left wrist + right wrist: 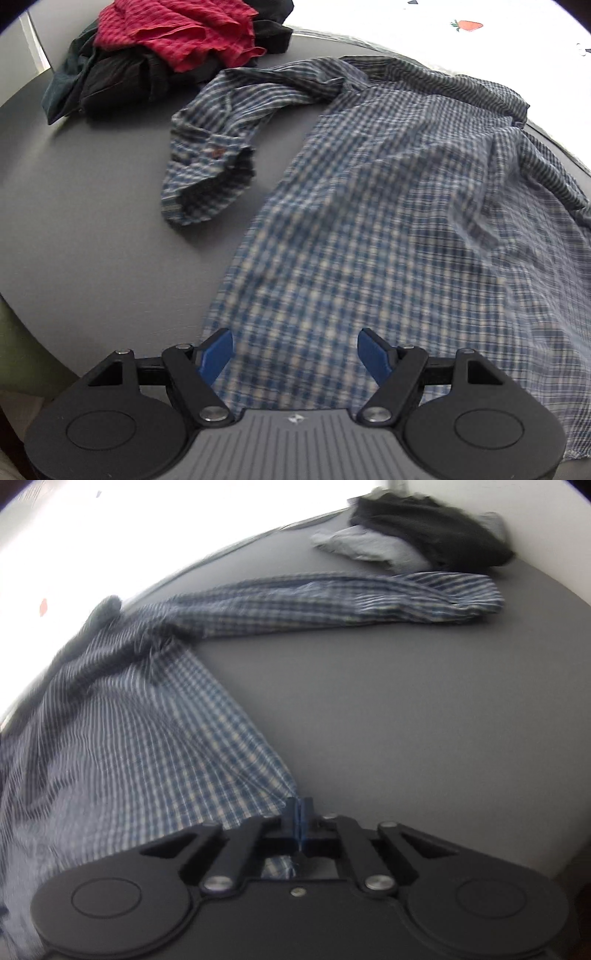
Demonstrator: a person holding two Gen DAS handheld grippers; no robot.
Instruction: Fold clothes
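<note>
A blue and white checked shirt (388, 206) lies spread on the grey table (92, 221), one sleeve (218, 140) bunched at its left. My left gripper (295, 354) hovers over the shirt's near hem with its blue pads wide apart and nothing between them. In the right wrist view the same shirt (140, 738) lies to the left, its other sleeve (351, 598) stretched out across the table (424, 720). My right gripper (300, 812) is shut on the shirt's lower corner, and cloth pokes out behind the pads.
A pile of red checked and dark clothes (173, 48) sits at the table's far left. Folded grey and black garments (424, 542) lie at the far right by a white wall. A bright white surface with a strawberry print (467, 25) lies beyond the table.
</note>
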